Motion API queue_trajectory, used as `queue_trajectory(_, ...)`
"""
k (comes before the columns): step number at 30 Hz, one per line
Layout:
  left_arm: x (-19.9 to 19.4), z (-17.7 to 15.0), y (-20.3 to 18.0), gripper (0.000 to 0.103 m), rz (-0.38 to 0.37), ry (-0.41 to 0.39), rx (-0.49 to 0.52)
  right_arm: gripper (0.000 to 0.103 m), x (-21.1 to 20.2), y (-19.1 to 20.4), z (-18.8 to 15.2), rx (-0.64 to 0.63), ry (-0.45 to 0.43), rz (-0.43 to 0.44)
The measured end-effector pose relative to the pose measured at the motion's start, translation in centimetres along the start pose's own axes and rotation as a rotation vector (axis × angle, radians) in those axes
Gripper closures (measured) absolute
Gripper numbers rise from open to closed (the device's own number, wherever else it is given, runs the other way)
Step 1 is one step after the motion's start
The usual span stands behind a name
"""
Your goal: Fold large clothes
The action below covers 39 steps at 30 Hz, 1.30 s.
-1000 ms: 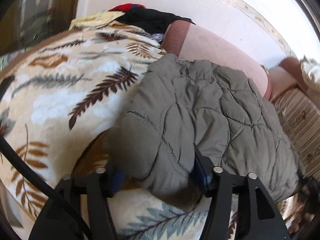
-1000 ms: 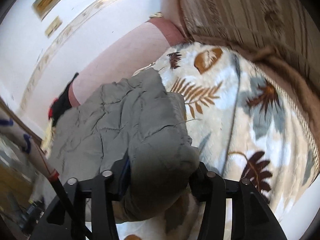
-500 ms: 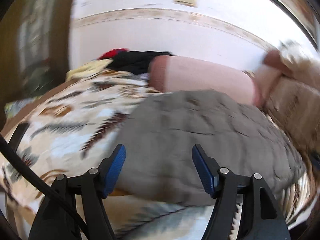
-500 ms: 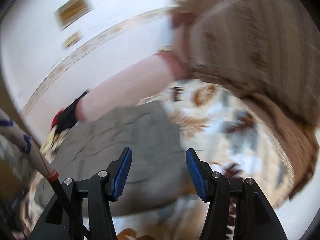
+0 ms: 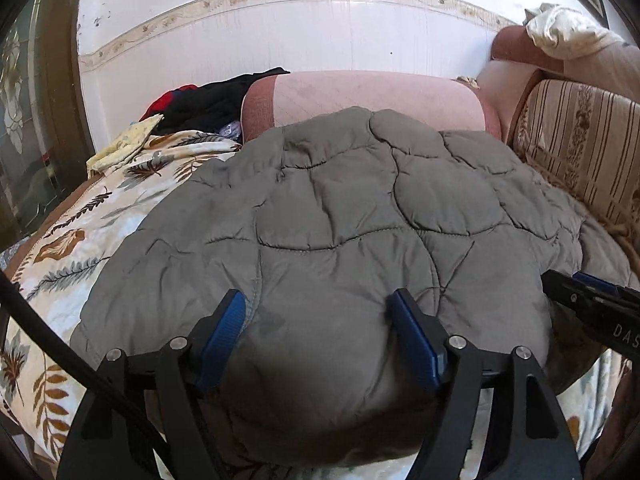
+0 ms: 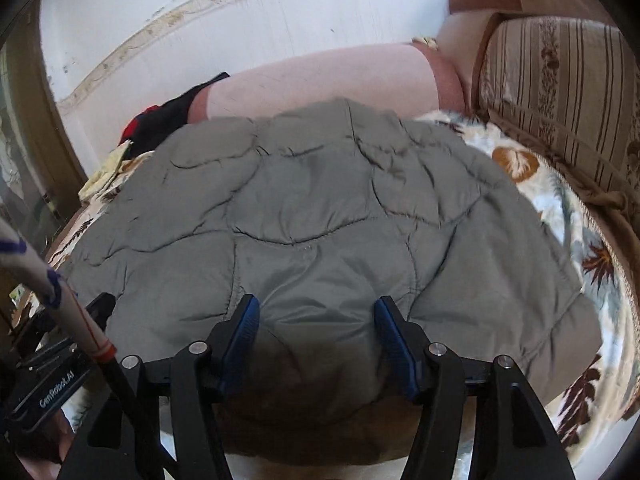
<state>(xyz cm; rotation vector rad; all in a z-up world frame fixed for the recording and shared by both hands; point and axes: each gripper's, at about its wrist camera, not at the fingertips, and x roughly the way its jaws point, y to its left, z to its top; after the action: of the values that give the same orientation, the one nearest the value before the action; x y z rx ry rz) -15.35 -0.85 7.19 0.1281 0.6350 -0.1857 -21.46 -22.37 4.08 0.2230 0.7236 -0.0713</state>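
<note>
Left claw [image 5: 320, 344] is opening, the gray quilted jacket [image 5: 340, 216] bulging between its blue pads, no firm pinch. The jacket lies ahead on the leaf-print bed cover [image 5: 80, 216], long axis left to right. Right claw [image 6: 316, 340] is opening too, astride the near hem. Pink bolster [image 5: 372, 96] sits behind.
</note>
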Motion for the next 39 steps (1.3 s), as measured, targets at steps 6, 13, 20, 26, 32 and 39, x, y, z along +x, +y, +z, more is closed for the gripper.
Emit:
queue_trajectory(6, 0.6, -0.4, -0.4, 0.028, 0.019, 0.003, 0.034, 0.033, 0.5, 0.1, 0.3, -0.038, 0.0, -0.019)
queue_trajectory(13, 0.4, -0.3, -0.5, 0.028, 0.021, 0.002, 0.035, 0.033, -2.6, -1.5, 0.3, 0.023, -0.082, 0.012)
queue_trajectory(20, 0.3, -0.4, -0.6, 0.028, 0.033, -0.004, 0.039, 0.033, -3.5, -4.9, 0.0, 0.097, -0.088, -0.09)
queue_trajectory(26, 0.3, -0.4, -0.7, 0.028, 0.04, -0.009, 0.051, 0.033, -2.3, -5.3, -0.3, 0.097, -0.02, -0.107)
queue_trajectory(32, 0.2, -0.5, -0.7, 0.028, 0.037, -0.012, 0.048, 0.033, -3.4, -4.3, -0.2, 0.06, -0.076, -0.111)
queue_trajectory(39, 0.2, -0.5, -0.7, 0.028, 0.039, -0.013, 0.048, 0.033, -3.7, -1.7, -0.4, -0.047, -0.097, -0.06)
